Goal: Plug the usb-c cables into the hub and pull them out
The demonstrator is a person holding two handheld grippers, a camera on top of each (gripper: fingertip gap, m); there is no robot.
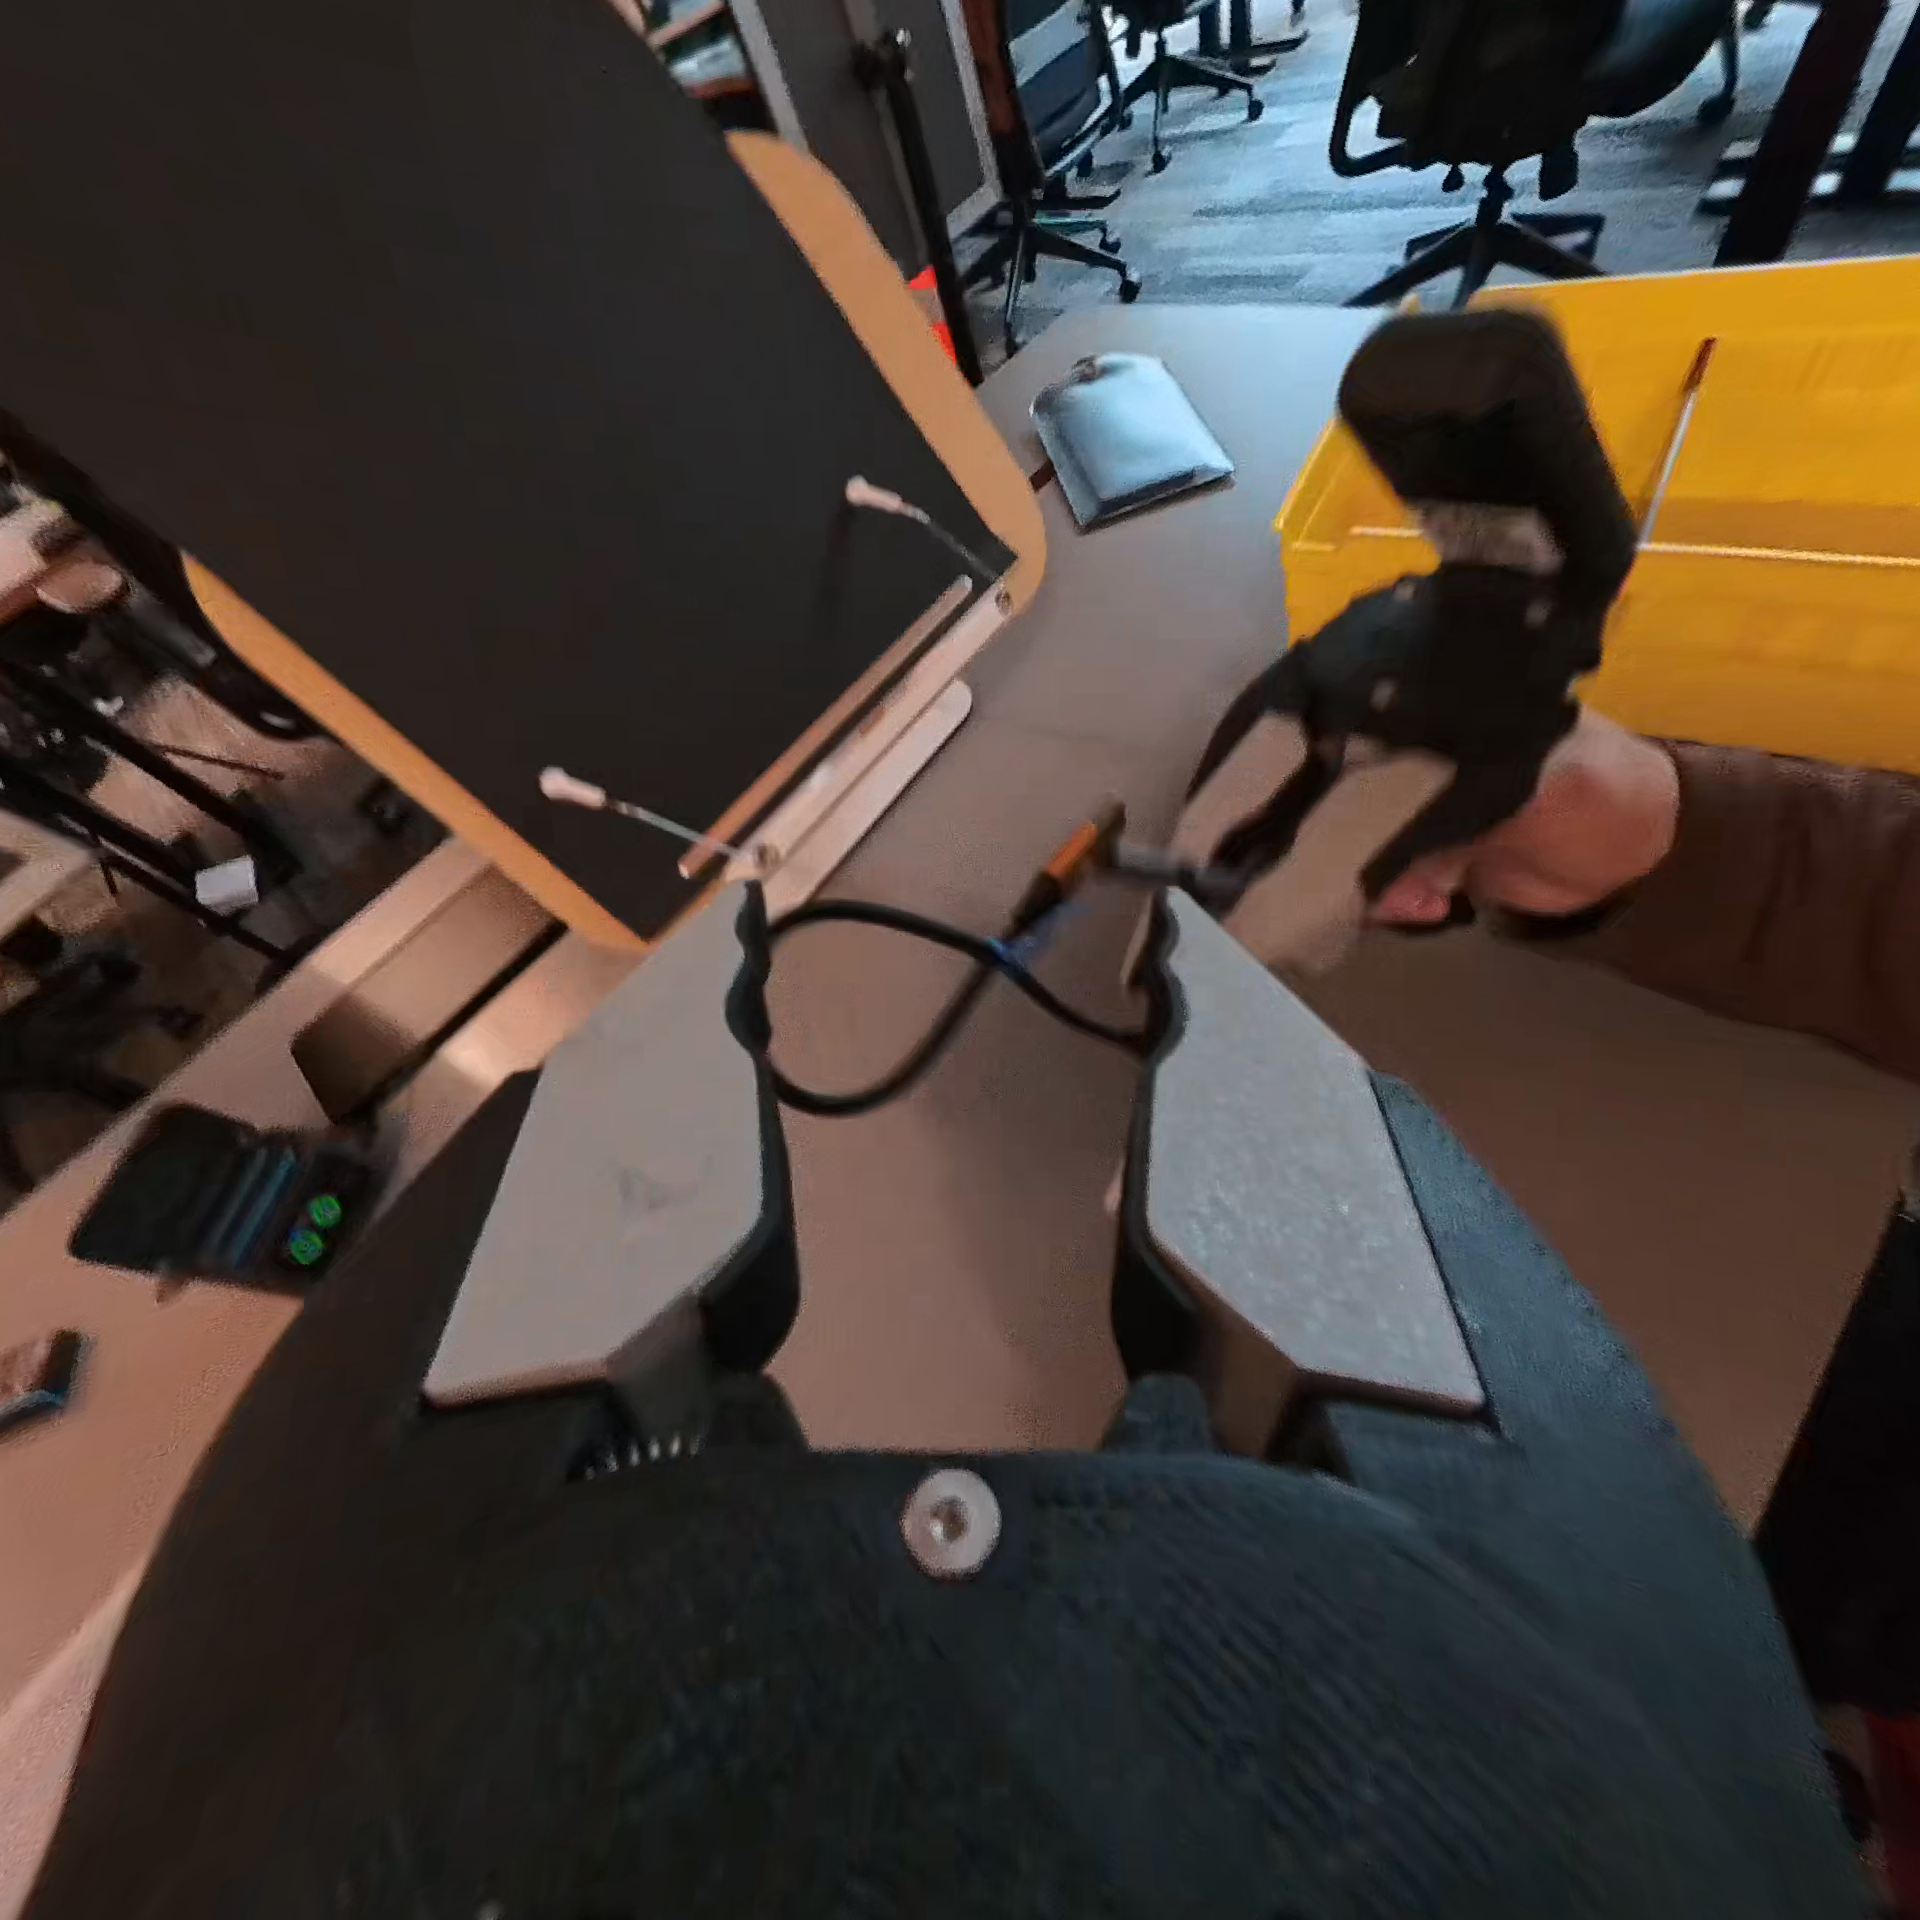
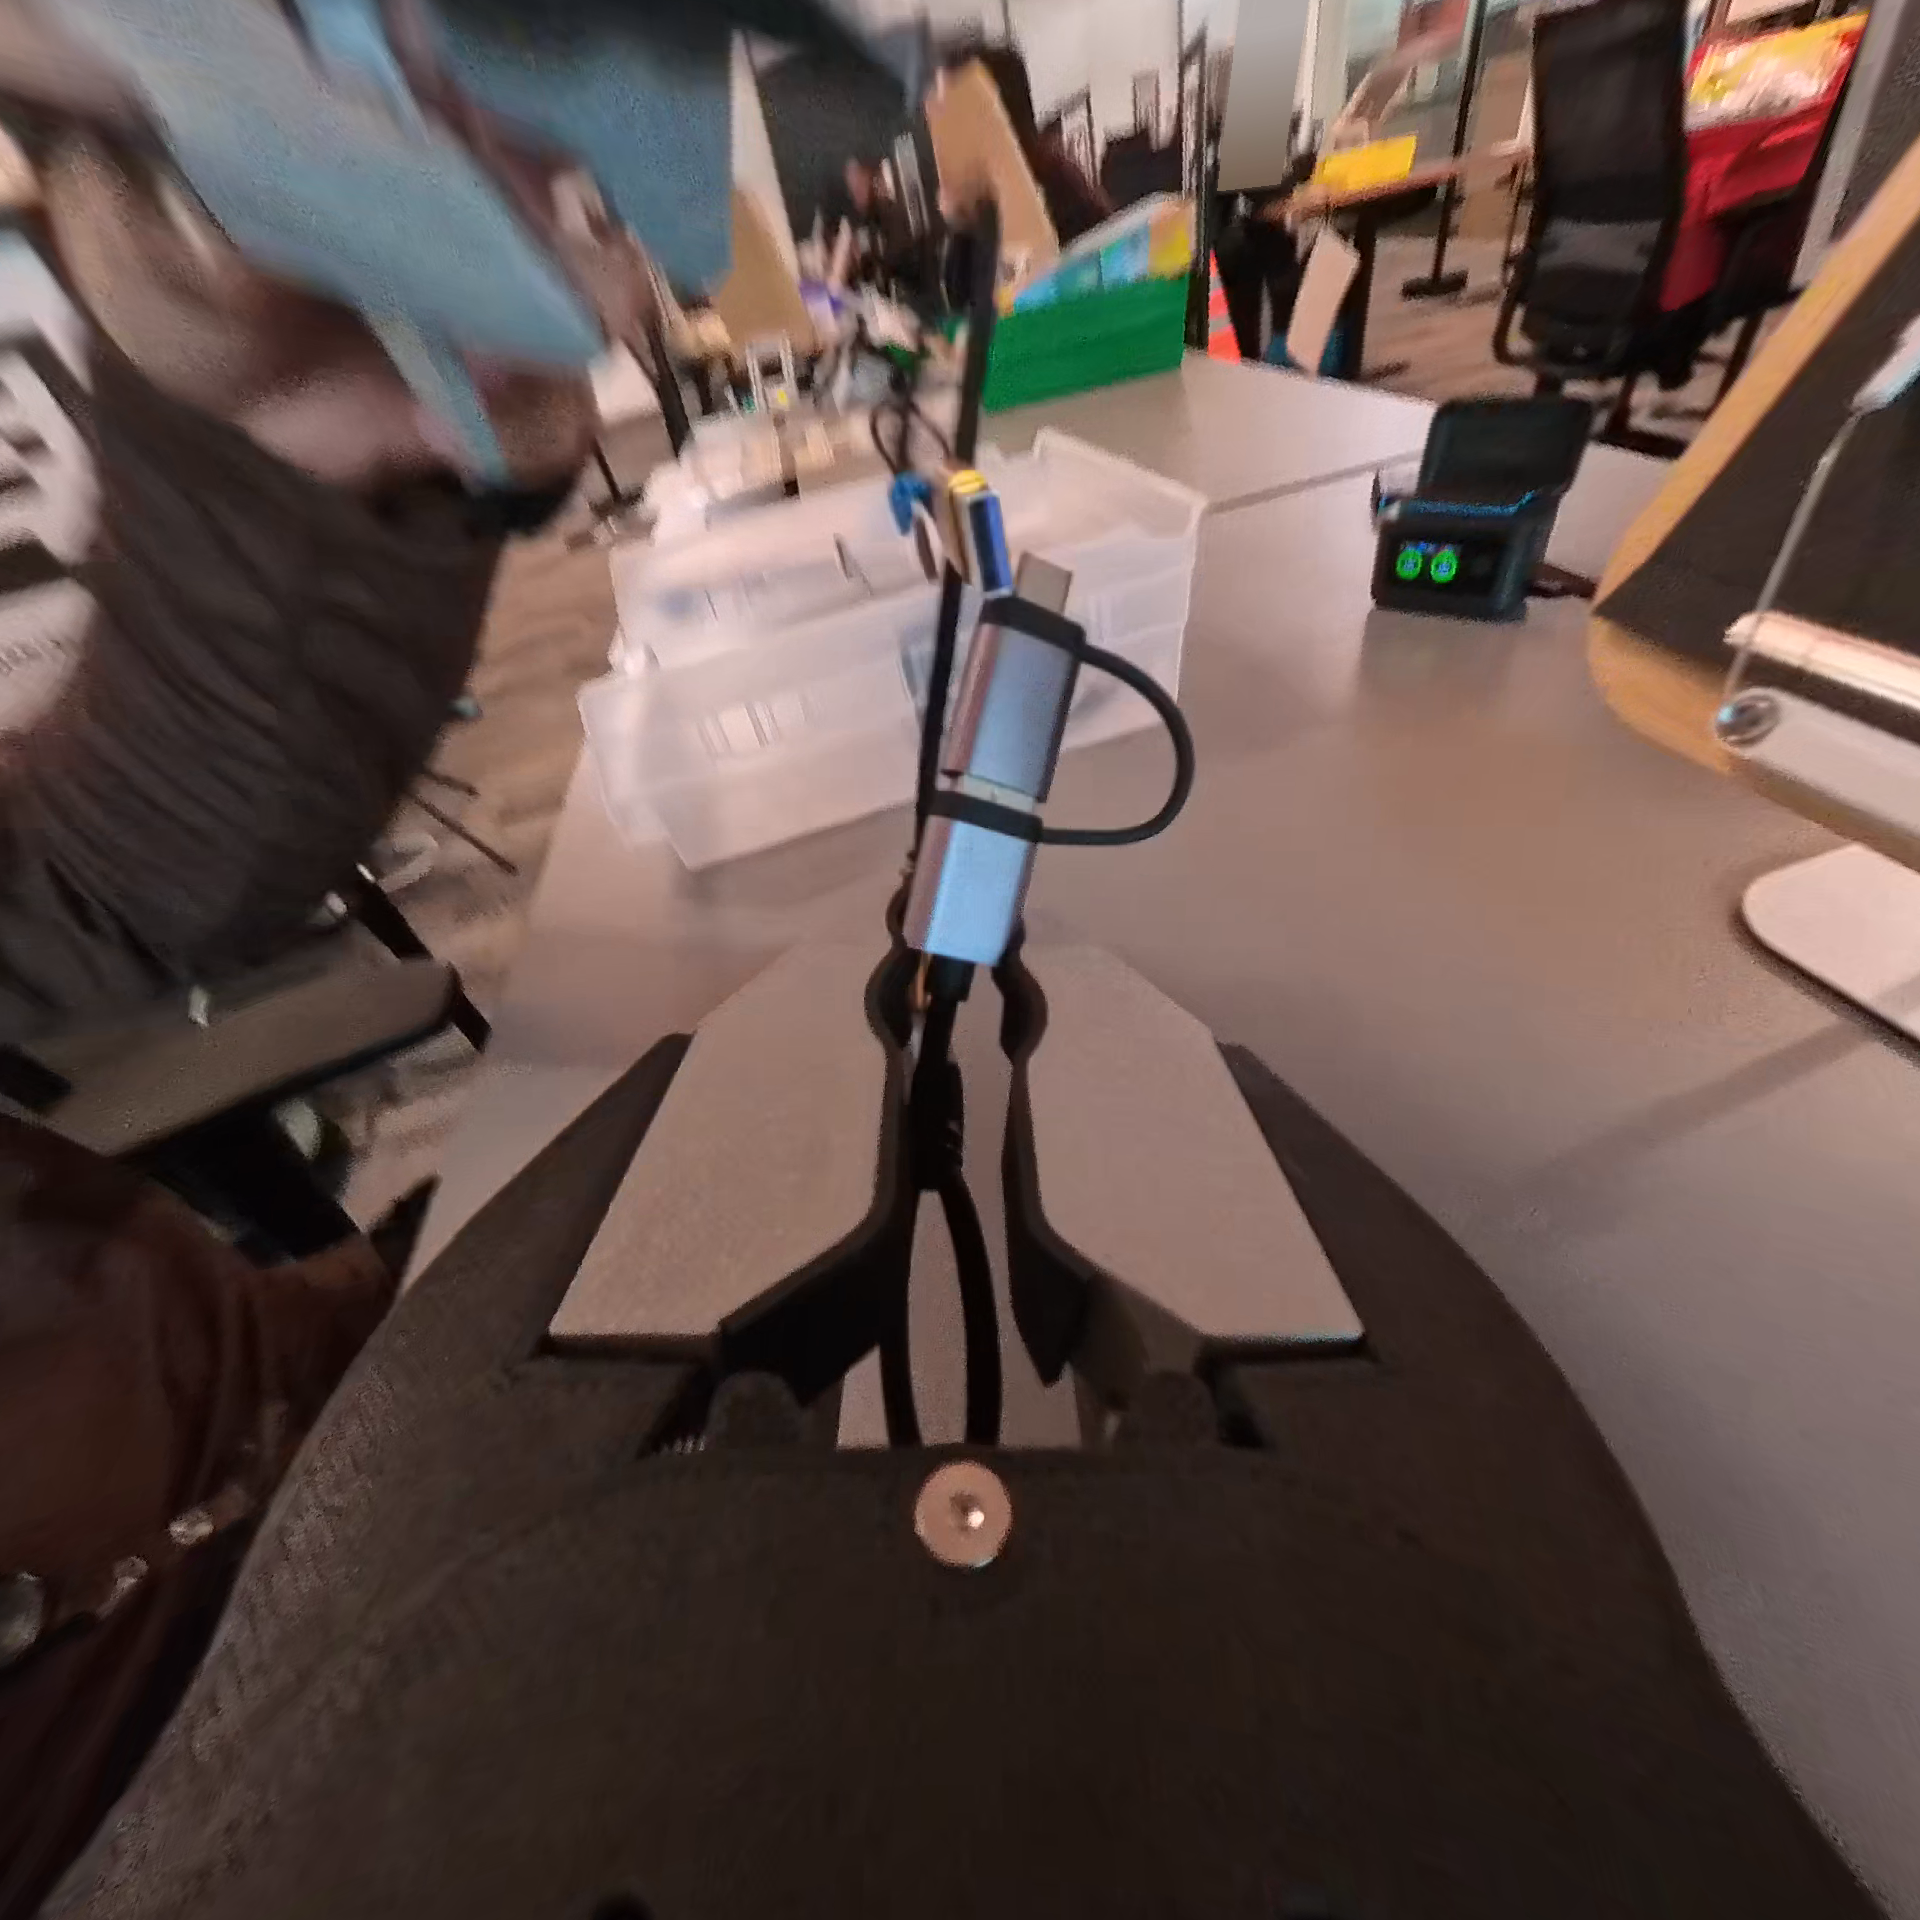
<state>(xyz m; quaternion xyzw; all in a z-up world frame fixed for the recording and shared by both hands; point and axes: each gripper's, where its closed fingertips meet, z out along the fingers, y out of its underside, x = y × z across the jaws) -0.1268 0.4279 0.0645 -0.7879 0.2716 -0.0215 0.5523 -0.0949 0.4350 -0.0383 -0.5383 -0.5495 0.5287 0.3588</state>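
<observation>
My right gripper (image 2: 956, 971) is shut on the base of a grey USB-C plug (image 2: 971, 883), held above the table. A grey adapter (image 2: 1013, 717) with a black tether loop sits on the plug's end. A blurred gold and blue plug (image 2: 977, 530) with a black cable hangs behind it. My left gripper (image 1: 956, 956) is open and empty over the table, with a loop of black cable (image 1: 883, 1081) lying between its fingers. The right gripper (image 1: 1236, 862) shows there too, in a hand, with its plug (image 1: 1143, 857) beside an orange-brown connector (image 1: 1075, 852). I see no clear hub.
A tilted black monitor (image 1: 468, 416) on a silver stand (image 1: 894, 748) stands at the left. A yellow bin (image 1: 1766, 520) and a grey pouch (image 1: 1132, 436) are at the back. A black case with green lights (image 2: 1455, 540) and clear plastic boxes (image 2: 831, 675) are on the table.
</observation>
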